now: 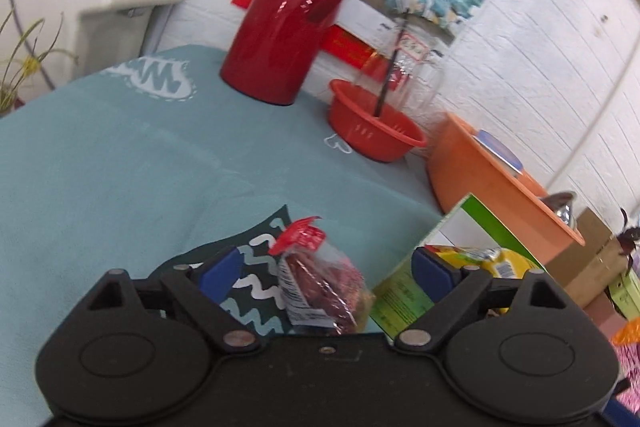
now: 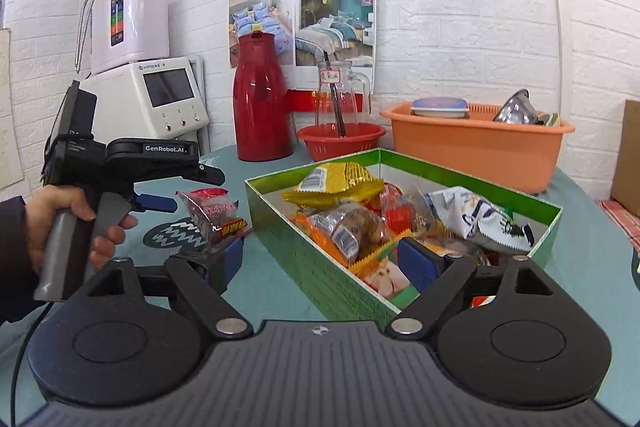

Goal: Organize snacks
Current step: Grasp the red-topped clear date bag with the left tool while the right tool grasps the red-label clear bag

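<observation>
A clear snack packet with red contents (image 1: 320, 283) lies on the teal tablecloth, between the open blue-padded fingers of my left gripper (image 1: 326, 269). In the right wrist view the same packet (image 2: 212, 213) lies left of a green box (image 2: 316, 267) holding several snack packets, such as a yellow one (image 2: 336, 183) and a white one (image 2: 476, 215). The left gripper (image 2: 160, 203) sits just beside the packet there. My right gripper (image 2: 320, 259) is open and empty, straddling the box's near left wall.
A red thermos (image 2: 260, 107), a red colander (image 2: 340, 141) with a glass jug (image 2: 340, 87), and an orange basin (image 2: 476, 143) with dishes stand along the back wall. A white machine (image 2: 156, 103) stands at the back left. A cardboard box (image 1: 592, 255) is at the right.
</observation>
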Demonstrator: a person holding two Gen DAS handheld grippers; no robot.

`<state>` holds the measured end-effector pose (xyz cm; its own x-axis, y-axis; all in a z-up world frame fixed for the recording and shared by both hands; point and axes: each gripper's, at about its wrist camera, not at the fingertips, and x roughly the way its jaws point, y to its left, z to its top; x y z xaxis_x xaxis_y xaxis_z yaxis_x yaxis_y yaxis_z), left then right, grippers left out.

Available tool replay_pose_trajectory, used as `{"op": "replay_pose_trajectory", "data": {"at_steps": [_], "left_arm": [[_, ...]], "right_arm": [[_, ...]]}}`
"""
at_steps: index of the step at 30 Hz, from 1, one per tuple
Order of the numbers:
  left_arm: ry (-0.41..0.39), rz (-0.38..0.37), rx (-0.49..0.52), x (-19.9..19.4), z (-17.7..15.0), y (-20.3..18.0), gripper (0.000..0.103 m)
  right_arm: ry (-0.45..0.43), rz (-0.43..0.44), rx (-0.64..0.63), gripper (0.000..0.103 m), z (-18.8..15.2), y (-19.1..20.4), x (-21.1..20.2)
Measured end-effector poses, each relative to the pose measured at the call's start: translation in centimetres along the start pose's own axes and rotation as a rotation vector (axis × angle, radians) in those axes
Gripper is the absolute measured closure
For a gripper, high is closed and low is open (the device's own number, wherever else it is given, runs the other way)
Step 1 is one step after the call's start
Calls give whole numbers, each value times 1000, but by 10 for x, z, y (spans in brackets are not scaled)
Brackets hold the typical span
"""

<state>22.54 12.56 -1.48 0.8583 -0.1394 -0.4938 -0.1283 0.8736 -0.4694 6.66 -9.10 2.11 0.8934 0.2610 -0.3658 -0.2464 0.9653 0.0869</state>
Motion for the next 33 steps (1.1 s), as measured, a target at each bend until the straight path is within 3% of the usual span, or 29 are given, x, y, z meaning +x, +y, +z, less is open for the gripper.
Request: {"op": "replay_pose_trajectory", "data": {"at_steps": [2,4,6,11,14,17,18,19,21,26,33], "left_arm": [[29,-13,-33,9,0,4,2],[107,-65,-46,18,-1,9,79],[120,-79,-31,15,-2,14,74],[209,-179,-4,-15,-21,20,75],[308,-297,62,-39,-45,11,75],[381,-393,153,-69,-73,-2,68],[375,-398,167,-79,-80,-4,62],[356,-400,170,-89,-86,-5,46],[324,-402,152,-104,-93,-3,28],[294,-384,101,-120,-105,-2,25],[279,-374,99,-123,-107,-6,26]], "right_arm": [[12,-4,7,0,-2,0,1],[21,-1,6,0,-3,2,1],[26,9,0,0,-4,4,-1],[34,45,-9,0,-8,10,-8],[57,76,-19,0,-10,17,-11],[107,153,-45,0,-18,29,-14],[123,183,-53,0,-21,32,-15],[140,212,-61,0,-26,36,-16],[178,264,-81,0,-35,45,-18],[232,285,-126,0,-46,62,-17],[230,304,-137,0,-43,72,-11]]}}
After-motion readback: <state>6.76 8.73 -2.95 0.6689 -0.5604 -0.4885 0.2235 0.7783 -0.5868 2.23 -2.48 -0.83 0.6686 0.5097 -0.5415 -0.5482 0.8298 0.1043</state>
